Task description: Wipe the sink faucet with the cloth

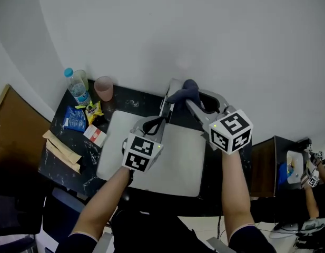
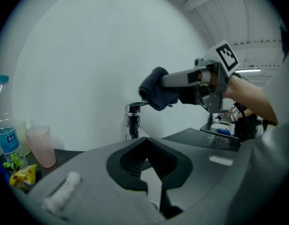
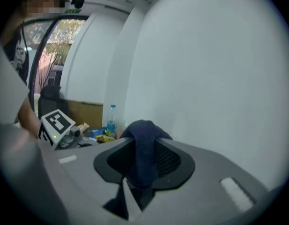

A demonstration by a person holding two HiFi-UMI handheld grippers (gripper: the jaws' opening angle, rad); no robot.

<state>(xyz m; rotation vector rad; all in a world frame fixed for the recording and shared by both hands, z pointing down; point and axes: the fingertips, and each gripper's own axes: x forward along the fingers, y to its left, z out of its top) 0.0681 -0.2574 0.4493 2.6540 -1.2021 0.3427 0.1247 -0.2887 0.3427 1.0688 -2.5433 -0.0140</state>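
White wall backs the dark desk point(image 1: 126, 102) with its pale sink point(image 1: 175, 162). The right gripper point(image 3: 143, 142) is clamped on a dark blue cloth point(image 3: 143, 153), which hangs just above the chrome faucet point(image 2: 132, 122). The left gripper point(image 2: 145, 144), jaws together and empty, hovers over the sink, pointing at the faucet.

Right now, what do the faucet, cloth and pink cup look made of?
Faucet: likely chromed metal, mirror-bright reflections.
Cloth: dark blue soft fabric, bunched in limp folds.
Pink cup: probably translucent plastic, dimpled wall; could be glass.
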